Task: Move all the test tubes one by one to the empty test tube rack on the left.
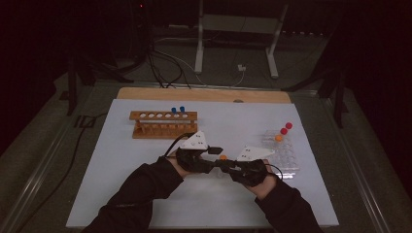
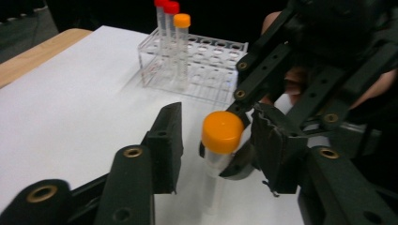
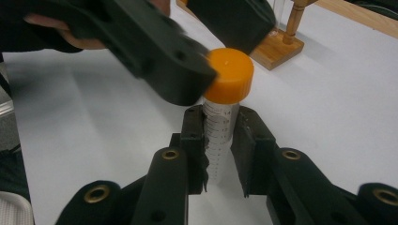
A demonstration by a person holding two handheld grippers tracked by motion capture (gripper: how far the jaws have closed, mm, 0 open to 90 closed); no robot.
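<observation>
I'm holding the tube (image 3: 220, 136) upright above the white table (image 1: 145, 194), right gripper (image 3: 219, 150) pinching its body below the orange cap (image 3: 228, 75). Left gripper (image 2: 213, 140) is bracketing that cap, jaws apart and not yet pressing. Risk I'm watching: an off-centre left bite is going to tilt the tube in the right pads, or it'll slip down and drop short of the clear rack (image 1: 286, 158).

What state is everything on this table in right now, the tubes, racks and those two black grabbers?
Orange-capped tube: upright, cap on, body clamped by the right gripper.
Right gripper: shut on the tube.
Left gripper: jaws around the orange cap; one touches it, the other stands apart.
Clear rack: holds three capped tubes, most holes empty.
Wooden rack: holds two blue-capped tubes.
</observation>
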